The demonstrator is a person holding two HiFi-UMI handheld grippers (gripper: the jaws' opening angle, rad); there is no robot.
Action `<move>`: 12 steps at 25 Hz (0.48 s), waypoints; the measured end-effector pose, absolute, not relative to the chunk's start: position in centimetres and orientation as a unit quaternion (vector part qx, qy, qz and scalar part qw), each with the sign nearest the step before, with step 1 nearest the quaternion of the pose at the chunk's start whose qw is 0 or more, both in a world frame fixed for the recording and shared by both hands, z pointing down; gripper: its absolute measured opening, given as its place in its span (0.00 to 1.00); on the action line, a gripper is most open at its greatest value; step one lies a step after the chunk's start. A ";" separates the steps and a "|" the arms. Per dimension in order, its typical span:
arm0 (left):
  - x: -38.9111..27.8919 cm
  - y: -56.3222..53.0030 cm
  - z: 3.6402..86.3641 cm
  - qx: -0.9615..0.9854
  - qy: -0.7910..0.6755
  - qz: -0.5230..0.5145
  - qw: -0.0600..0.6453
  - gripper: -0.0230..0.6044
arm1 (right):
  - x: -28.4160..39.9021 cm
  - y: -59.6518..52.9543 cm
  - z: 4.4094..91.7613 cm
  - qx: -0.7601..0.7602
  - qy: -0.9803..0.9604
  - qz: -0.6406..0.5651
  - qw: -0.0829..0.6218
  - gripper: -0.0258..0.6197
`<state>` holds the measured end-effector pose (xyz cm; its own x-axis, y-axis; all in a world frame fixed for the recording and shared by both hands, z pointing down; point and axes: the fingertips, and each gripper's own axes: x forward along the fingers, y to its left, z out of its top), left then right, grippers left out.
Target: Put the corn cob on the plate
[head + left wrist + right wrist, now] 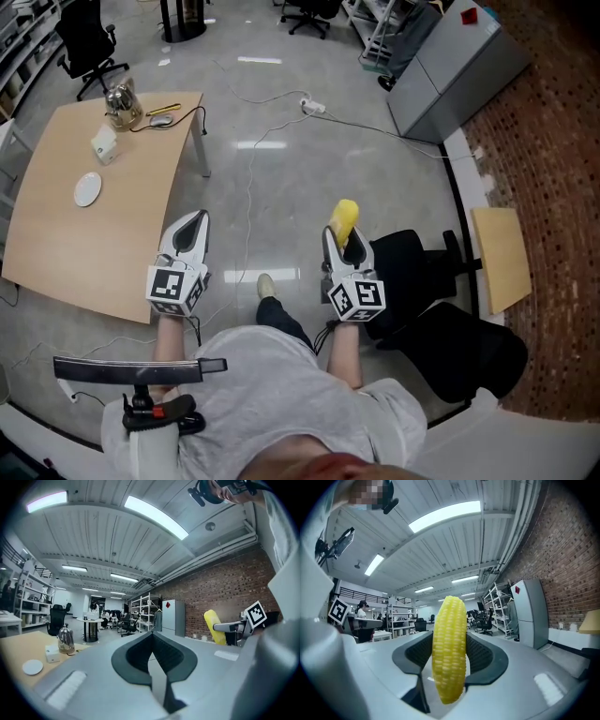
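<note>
Right gripper (450, 640): jaws set wide and pinching the corn cob (449, 620) between the dark pads. The cob stands upright, and its top rises above the jaws.
Left gripper (152, 635): jaws pressed together with nothing between them; it is held level at the near edge of the table (66, 253).
Corn cob: yellow and held in the air over the grey floor (262, 178) — off the table and well apart from the plate (87, 188).
Plate: small, white and round, lying on the light wooden table, beyond the left gripper and to its left in the head view.
Table's far end: a shiny metal kettle (122, 105) with a small white box (104, 145) near it, both beyond the plate.
Right side: a black chair (422, 277) just beside the right gripper.
Floor: white cables trail across it.
</note>
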<state>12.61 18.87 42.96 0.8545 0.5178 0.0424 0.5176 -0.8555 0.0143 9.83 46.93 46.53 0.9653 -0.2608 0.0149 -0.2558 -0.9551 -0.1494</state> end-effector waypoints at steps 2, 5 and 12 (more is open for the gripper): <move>14.7 19.6 42.7 0.965 0.263 0.022 0.002 0.07 | 12.5 47.5 46.3 -0.987 0.140 -0.018 0.072 0.38; 17.8 20.3 42.2 0.969 0.247 0.021 0.008 0.07 | 16.4 48.2 45.8 -0.985 0.159 -0.019 0.071 0.38; 23.0 20.3 43.2 0.980 0.196 0.027 0.007 0.07 | 24.1 48.3 46.5 -0.973 0.218 -0.030 0.068 0.38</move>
